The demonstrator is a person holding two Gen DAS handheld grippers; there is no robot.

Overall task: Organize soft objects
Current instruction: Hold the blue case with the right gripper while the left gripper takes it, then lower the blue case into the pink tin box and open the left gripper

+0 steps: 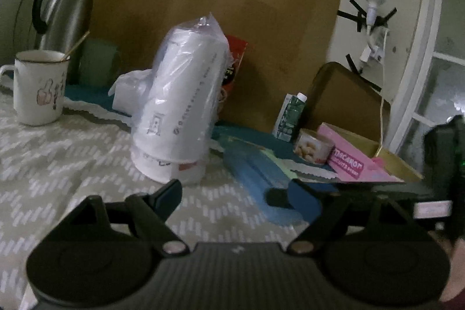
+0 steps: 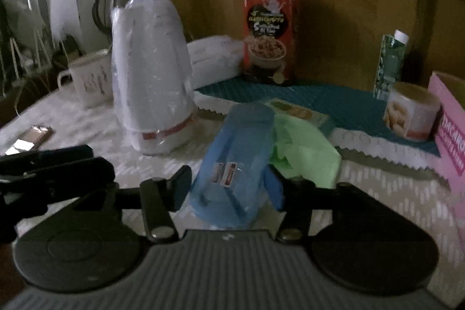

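Both grippers low over the patterned tablecloth [image 1: 58, 164], jaws apart on each; blue plastic pack [image 2: 238, 153] sits between the right gripper [image 2: 226, 188] fingers, contact unclear.

Left gripper [image 1: 229, 193] spread wide with nothing between its fingers; in its view the blue pack [image 1: 261, 179] is lower center-right, partly cut off by the right finger. Green bag [image 2: 302, 147] just beside the pack shows clearly only in the right view. Bagged cup stack [image 1: 180, 106] hides most of the red box [image 2: 270, 31] in the left view; right view shows it whole. Mug [image 1: 40, 86] sharp left, blurred right. Pack label unreadable.
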